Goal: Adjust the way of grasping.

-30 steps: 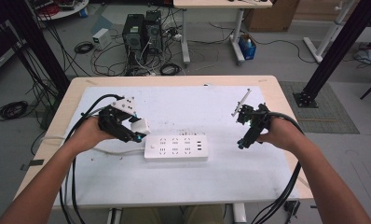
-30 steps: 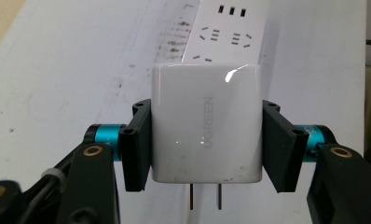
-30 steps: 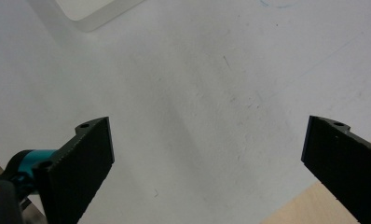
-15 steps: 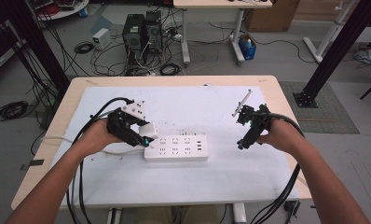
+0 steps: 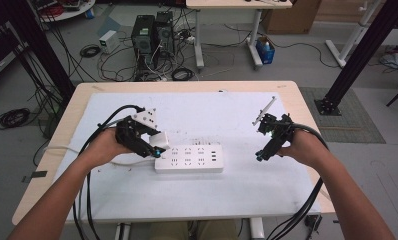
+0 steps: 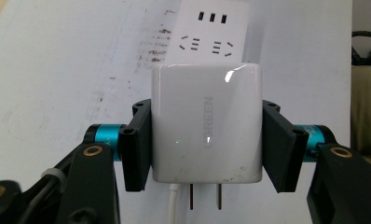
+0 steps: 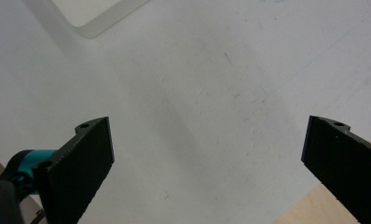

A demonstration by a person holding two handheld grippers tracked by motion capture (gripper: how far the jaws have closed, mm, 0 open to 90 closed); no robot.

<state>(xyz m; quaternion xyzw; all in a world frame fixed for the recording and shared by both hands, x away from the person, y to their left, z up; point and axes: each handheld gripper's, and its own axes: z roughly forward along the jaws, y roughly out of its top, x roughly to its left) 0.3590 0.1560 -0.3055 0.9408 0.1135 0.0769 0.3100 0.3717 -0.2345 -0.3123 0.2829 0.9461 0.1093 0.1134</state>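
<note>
White worktop (image 5: 267, 190): left gripper (image 5: 154, 145) fingers clamp the charger (image 6: 206, 123) sideways, prongs free for the power strip (image 5: 189, 158); right gripper (image 5: 261, 155) fingers apart, idle.

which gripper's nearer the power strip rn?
Left. The left gripper holds a white charger right at the left end of the power strip. The right gripper is open, off to the strip's right over bare table.

The strip (image 5: 189, 159) lies mid-table (image 5: 297, 192); the charger (image 5: 159, 140) sits over its left end, the right gripper (image 5: 259, 156) well right
</note>
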